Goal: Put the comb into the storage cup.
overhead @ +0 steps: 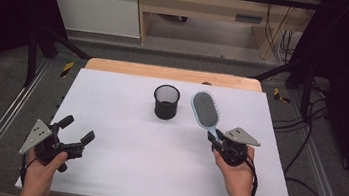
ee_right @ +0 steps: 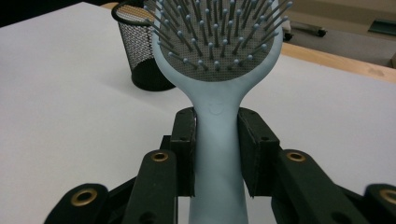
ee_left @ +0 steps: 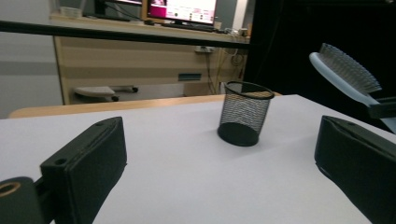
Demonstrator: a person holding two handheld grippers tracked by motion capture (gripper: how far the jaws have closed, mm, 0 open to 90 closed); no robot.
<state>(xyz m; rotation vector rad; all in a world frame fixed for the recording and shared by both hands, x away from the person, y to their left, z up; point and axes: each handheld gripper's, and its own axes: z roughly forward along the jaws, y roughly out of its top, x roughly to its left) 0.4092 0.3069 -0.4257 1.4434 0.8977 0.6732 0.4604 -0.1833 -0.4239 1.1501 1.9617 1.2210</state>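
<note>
A light-blue hairbrush point(overhead: 206, 109) with grey bristles is held off the table by its handle, its head point(ee_right: 219, 37) pointing away from me. My right gripper point(overhead: 215, 138) is shut on that handle point(ee_right: 218, 140), one pad on each side. A black mesh cup point(overhead: 166, 101) stands upright near the table's middle back, just left of the brush; it shows in the left gripper view point(ee_left: 243, 113) and the right gripper view point(ee_right: 140, 51) too. My left gripper point(overhead: 77, 130) rests open at the front left, nothing between its pads point(ee_left: 88, 163).
The white table top point(overhead: 122, 137) has a wooden strip point(overhead: 173, 73) along its far edge. Metal rails point(overhead: 3, 122) run along both sides, and cables point(overhead: 308, 144) lie on the floor to the right. A wooden cabinet point(overhead: 198, 10) stands behind the table.
</note>
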